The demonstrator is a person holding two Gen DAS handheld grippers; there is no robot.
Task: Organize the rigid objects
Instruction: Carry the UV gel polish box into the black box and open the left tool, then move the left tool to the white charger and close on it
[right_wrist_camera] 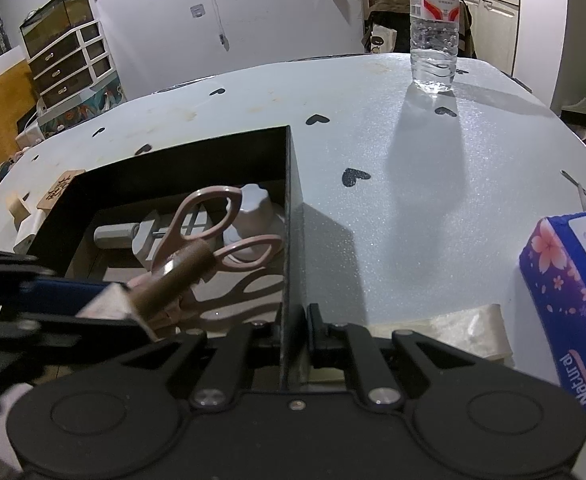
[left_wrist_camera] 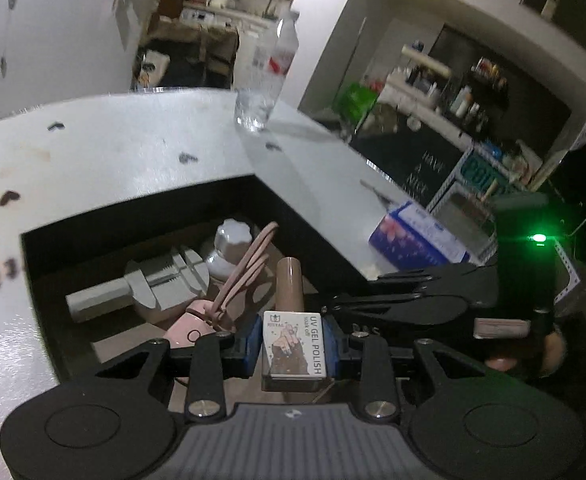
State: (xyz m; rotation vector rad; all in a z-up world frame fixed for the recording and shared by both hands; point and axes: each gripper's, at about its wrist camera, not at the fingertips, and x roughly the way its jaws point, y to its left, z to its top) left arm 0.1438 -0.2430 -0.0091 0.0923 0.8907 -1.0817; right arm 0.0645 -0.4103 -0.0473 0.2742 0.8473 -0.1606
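My left gripper (left_wrist_camera: 293, 344) is shut on a UV gel polish bottle (left_wrist_camera: 293, 340) with a tan cap, held over the open black box (left_wrist_camera: 141, 208). In the box lie pink scissors (left_wrist_camera: 249, 272), a grey clamp tool (left_wrist_camera: 141, 288) and a white knobbed jar (left_wrist_camera: 229, 248). My right gripper (right_wrist_camera: 293, 332) is shut on the box's right wall (right_wrist_camera: 291, 216). In the right wrist view the left gripper's blue pad (right_wrist_camera: 61, 290) and the bottle (right_wrist_camera: 165, 280) show above the scissors (right_wrist_camera: 209, 232).
A water bottle (right_wrist_camera: 433, 28) stands at the far side of the white table (right_wrist_camera: 413, 184). A blue tissue pack (right_wrist_camera: 573, 296) lies at the right, also in the left wrist view (left_wrist_camera: 421, 236). Tweezers (right_wrist_camera: 581, 188) lie near the right edge.
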